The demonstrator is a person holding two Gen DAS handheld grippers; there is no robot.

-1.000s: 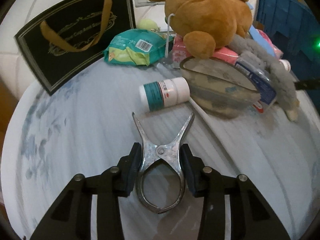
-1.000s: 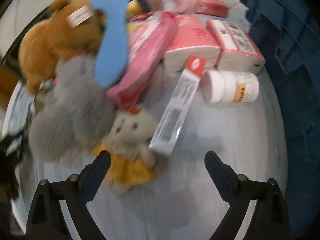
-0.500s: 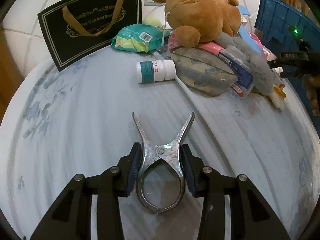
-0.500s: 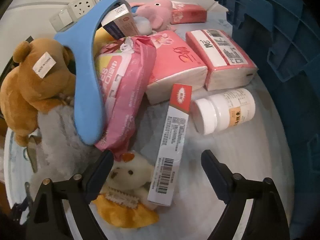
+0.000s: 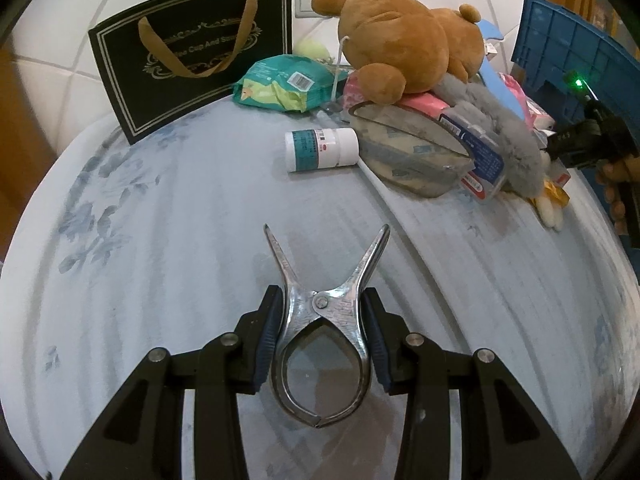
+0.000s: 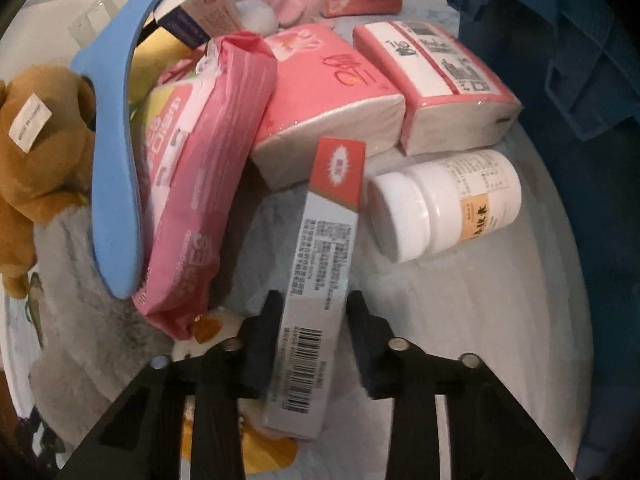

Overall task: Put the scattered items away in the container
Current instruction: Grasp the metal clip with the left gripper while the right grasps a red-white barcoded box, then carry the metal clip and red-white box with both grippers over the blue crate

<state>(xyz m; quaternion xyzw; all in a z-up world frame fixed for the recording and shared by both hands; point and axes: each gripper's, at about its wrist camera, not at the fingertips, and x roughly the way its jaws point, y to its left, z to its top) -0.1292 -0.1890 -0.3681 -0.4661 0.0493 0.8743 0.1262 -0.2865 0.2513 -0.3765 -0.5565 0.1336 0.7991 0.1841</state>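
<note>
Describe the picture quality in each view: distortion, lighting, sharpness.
Left wrist view: strong fisheye bending of the bed surface, dark vignette corners, even lighting, glints on the metal clamp, green light glowing at the right edge. Right wrist view: dimmer and softer, blue crate in shadow, boxed tube readable between the right claw.

The left gripper (image 5: 322, 330) holds its jaws clamped; the right gripper (image 6: 310, 328) points steeply down, jaws closing.
</note>
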